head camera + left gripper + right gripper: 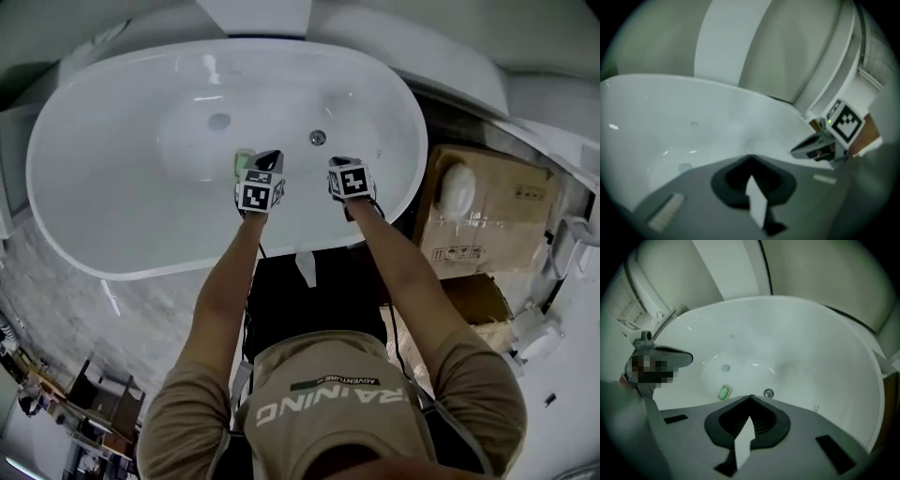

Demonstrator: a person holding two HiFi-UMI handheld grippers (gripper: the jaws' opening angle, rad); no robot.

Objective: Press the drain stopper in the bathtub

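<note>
A white oval bathtub (pixel 112 216) fills the head view. Its round grey drain stopper (pixel 219 121) sits on the tub floor, small and far off in the left gripper view (pixel 685 167) and the right gripper view (pixel 725 367). My left gripper (pixel 266 157) hovers over the near side of the tub, to the right of and nearer than the stopper, jaws shut and empty (pixel 750 157). My right gripper (pixel 340 163) hangs beside it, also shut on nothing (pixel 751 396). Neither touches the stopper.
A small green object (pixel 245 163) lies on the tub floor by the left gripper, and a chrome fitting (pixel 318 137) sits on the slope near the right one. A cardboard box (pixel 497 220) stands right of the tub. Another white tub (pixel 525 66) stands behind.
</note>
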